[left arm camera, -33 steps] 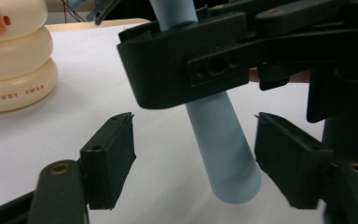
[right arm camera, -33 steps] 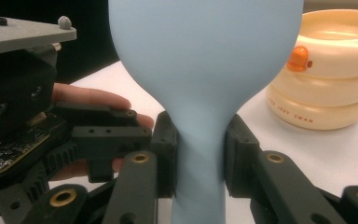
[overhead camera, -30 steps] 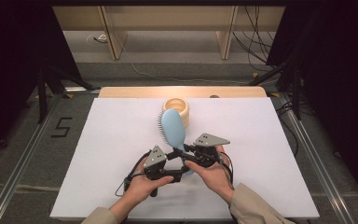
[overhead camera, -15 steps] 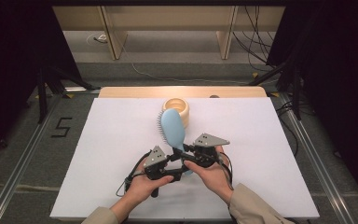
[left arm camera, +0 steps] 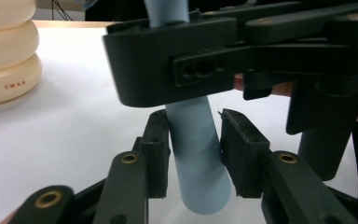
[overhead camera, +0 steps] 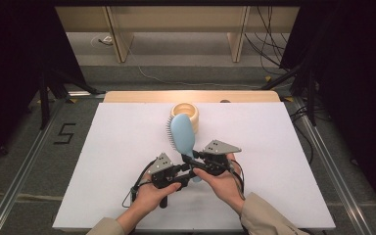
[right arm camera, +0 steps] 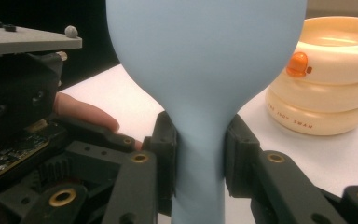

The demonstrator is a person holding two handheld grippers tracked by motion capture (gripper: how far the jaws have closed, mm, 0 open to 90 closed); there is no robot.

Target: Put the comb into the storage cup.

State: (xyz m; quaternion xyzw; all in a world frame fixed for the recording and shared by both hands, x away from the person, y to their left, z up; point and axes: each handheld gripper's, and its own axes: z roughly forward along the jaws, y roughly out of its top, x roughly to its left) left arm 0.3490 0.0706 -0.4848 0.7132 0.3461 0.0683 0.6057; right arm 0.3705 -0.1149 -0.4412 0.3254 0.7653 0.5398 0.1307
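Left gripper view, left gripper [left arm camera: 193, 154] newly closed on hairbrush [left arm camera: 196, 163] handle

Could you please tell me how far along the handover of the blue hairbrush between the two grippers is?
Done: the right gripper clamps the hairbrush at its neck. In hand: the left gripper has just been closing on the handle end, its fingers at the handle. Left: probably the right letting go.

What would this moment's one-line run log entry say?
left gripper: closing on hairbrush handle | right gripper: holds hairbrush neck | cream tub: behind
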